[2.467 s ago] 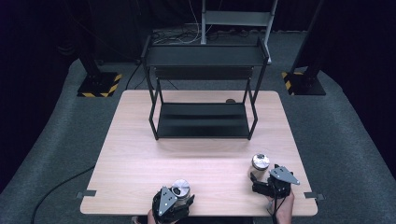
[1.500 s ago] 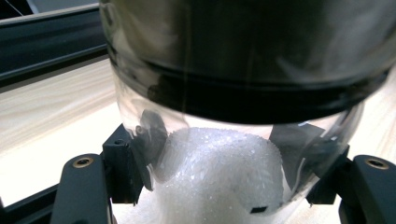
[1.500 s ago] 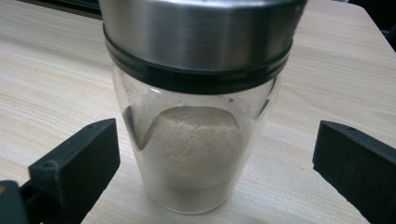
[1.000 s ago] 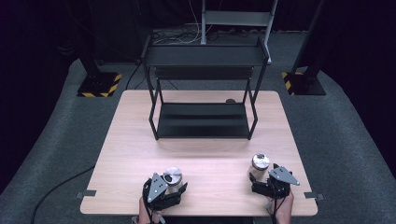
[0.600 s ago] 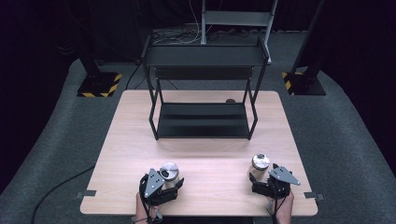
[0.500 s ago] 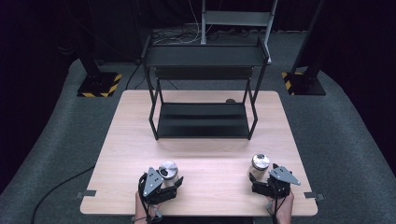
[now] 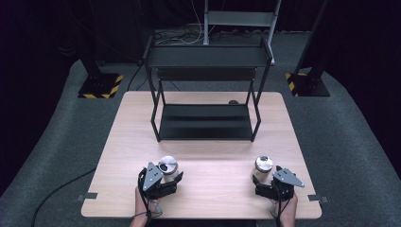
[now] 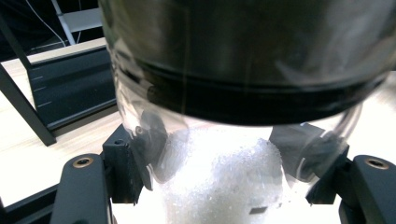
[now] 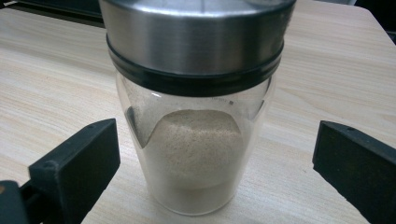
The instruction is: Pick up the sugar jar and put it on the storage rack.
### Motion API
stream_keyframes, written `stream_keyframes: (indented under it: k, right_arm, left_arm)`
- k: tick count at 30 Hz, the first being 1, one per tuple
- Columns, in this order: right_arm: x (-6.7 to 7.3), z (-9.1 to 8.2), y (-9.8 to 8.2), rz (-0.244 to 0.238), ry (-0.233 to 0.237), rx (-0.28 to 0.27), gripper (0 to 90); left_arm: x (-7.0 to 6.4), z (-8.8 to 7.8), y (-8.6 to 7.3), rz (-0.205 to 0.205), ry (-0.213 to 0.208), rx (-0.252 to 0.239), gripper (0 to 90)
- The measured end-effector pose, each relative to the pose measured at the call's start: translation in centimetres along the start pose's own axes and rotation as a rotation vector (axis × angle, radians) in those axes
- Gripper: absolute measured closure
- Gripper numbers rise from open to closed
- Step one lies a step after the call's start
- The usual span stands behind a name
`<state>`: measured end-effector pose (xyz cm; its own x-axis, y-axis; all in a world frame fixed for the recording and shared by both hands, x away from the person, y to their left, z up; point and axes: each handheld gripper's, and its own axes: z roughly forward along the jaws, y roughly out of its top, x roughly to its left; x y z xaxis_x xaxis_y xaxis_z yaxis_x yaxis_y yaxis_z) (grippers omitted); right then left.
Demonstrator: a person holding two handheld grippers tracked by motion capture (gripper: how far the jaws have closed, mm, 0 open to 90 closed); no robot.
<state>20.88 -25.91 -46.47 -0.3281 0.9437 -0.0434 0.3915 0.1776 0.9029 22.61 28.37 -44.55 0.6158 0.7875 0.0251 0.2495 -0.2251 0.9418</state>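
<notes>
A glass jar of white crystals [image 7: 168,166] with a metal lid sits near the table's front left. My left gripper [image 7: 172,179] is shut on it. In the left gripper view the jar [image 8: 224,182] is very close, and both pads [image 8: 149,140] press on its glass. At the front right stands a jar of tan powder [image 7: 263,166] with a steel lid. My right gripper [image 7: 263,183] is open around it. In the right gripper view that jar [image 9: 196,140] stands between the jaws of the right gripper [image 9: 215,158], with wide gaps on both sides.
A black two-level metal rack [image 7: 205,120] stands at the middle back of the wooden table [image 7: 217,156], with its upper shelf [image 7: 208,56] above. A small dark object [image 7: 233,101] lies behind the rack. Stands with striped bases [image 7: 99,87] are on the floor beyond.
My left gripper has moved left and a little forward with the white-crystal jar in it. The right gripper and the tan jar have stayed still.
</notes>
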Motion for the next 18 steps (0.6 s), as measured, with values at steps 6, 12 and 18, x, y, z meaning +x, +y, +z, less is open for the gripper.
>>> stream_keyframes:
  k: [6, 12, 18]
  right_arm:
    - [-0.1, 0.0, 0.0, 0.001, 0.003, 0.0, 0.0]
    - [-0.1, 0.0, 0.0, 0.003, 0.003, 0.002, 0.0]
    - [0.0, 0.0, 0.1, 0.003, 0.003, 0.003, 0.0]
  left_arm:
    - [0.7, 0.3, 0.4, -0.002, -0.003, -0.005, 30.1]
    - [1.0, 0.5, 0.8, 0.003, 0.005, -0.009, 30.0]
    - [1.4, 0.8, 1.4, 0.02, 0.01, -0.009, 30.1]
